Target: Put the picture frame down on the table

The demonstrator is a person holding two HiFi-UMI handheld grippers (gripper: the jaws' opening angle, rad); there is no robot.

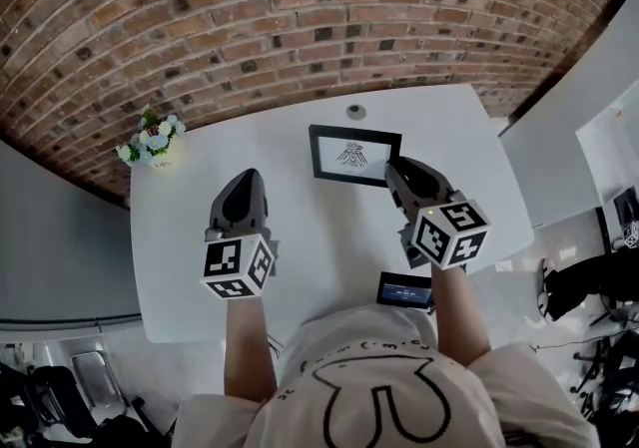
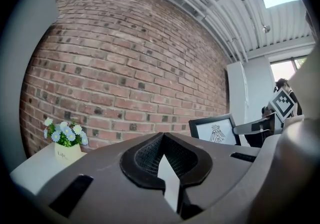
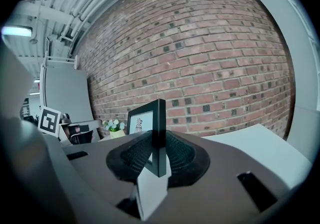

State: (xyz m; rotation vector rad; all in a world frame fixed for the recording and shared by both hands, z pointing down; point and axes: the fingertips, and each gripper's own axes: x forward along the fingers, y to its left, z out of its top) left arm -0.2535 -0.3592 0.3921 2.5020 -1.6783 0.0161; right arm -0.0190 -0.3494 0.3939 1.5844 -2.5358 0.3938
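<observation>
Right gripper [image 1: 396, 171] is seen in the head view clamped on the right-hand edge of the picture frame [image 1: 351, 154]. The frame is held roughly upright over the far middle of the white table [image 1: 200, 266], and whether its lower edge touches the top cannot be told. Left gripper [image 1: 244, 180] is held over the table to the left of the frame, apart from it, with nothing gripped. Bare tabletop is seen in front of the frame and between the two grippers. A small round disc [image 1: 356, 112] lies just behind the frame near the far edge. A flower pot [image 1: 152, 142] sits at the far left corner, and a dark phone-like device [image 1: 404, 289] lies at the near edge by the right forearm. A brick wall [image 1: 300, 7] runs behind the table. In the left gripper view the jaws are closed tip to tip with nothing between; the frame is seen off to the right and the flower pot to the left. In the right gripper view the black frame edge is pinched between the pads [image 3: 181, 154], with the printed face turned left. Open white tabletop is seen to the right, up to the table's edge.
</observation>
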